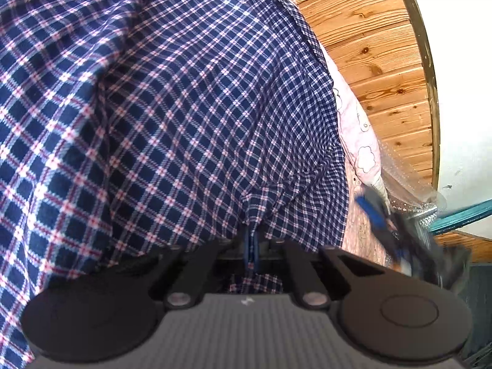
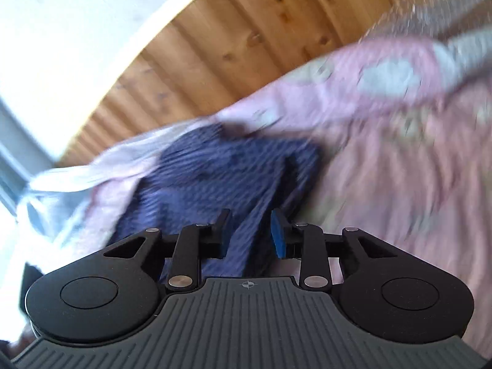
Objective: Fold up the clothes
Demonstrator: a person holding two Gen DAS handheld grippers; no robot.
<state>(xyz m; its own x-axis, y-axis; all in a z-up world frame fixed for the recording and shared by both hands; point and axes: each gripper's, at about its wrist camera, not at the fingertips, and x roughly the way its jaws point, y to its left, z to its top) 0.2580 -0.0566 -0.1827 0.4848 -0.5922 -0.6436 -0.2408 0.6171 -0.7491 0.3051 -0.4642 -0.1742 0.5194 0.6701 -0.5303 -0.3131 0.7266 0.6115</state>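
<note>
The right wrist view is smeared by motion blur, so the navy plaid shirt [image 2: 221, 178] reads only as a dark blue heap at centre, lying on the pink bedspread [image 2: 399, 169] below the wooden plank wall [image 2: 246, 37]. The right gripper [image 2: 250, 235] shows its blue pads partly apart with nothing pinched between them. In the left wrist view the shirt [image 1: 172, 107] fills most of the frame and hides the bedspread, save a strip at right [image 1: 363, 141]. The left gripper [image 1: 252, 246] is clamped on a fold of the shirt, its fingertips mostly buried in cloth. At lower right, the right gripper [image 1: 387, 218] appears blurred.
</note>
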